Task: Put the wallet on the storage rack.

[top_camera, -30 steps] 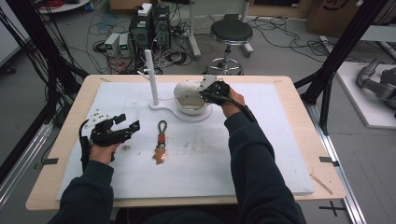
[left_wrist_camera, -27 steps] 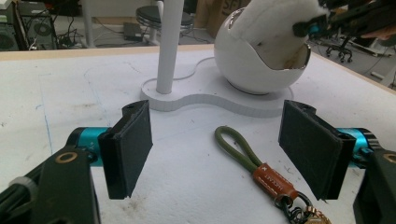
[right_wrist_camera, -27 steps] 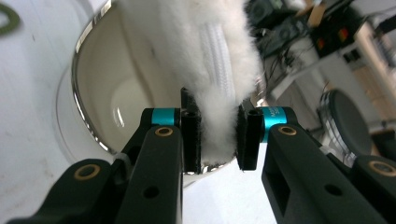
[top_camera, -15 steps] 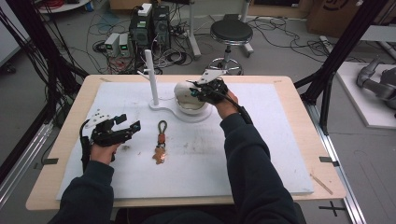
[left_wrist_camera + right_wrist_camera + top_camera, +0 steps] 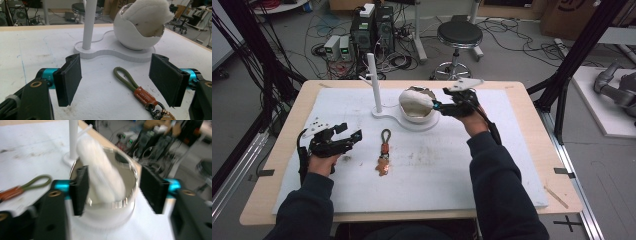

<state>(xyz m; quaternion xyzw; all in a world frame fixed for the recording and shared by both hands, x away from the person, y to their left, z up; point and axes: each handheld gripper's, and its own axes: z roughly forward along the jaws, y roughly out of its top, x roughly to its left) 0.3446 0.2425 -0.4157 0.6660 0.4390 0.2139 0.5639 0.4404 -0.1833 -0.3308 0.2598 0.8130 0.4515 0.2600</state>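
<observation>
Up close, right gripper released, black jaws spread wide, poised at the rim of a glossy white egg-shaped bowl; fluffy white cloth pad standing inside that bowl, between the jaws but not clearly touched. Blurred right gripper view, so contact hard to judge. Bowl seated on a flat white figure-eight base, beside a tall white upright post with a small side peg.

Further left, left gripper likewise released, jaws parted, resting low over the white foam mat. Just ahead of it, lying flat on the mat and untouched: an olive-green cord loop keychain with an orange-brown leather tab and brass ring.

Judged progress: early. Probably a reach for the pad under way, no grasp made yet; keychain neither lifted nor hung on the post.

Writing: small embossed lettering on the leather tab, too small to read. No other legible labels.
</observation>
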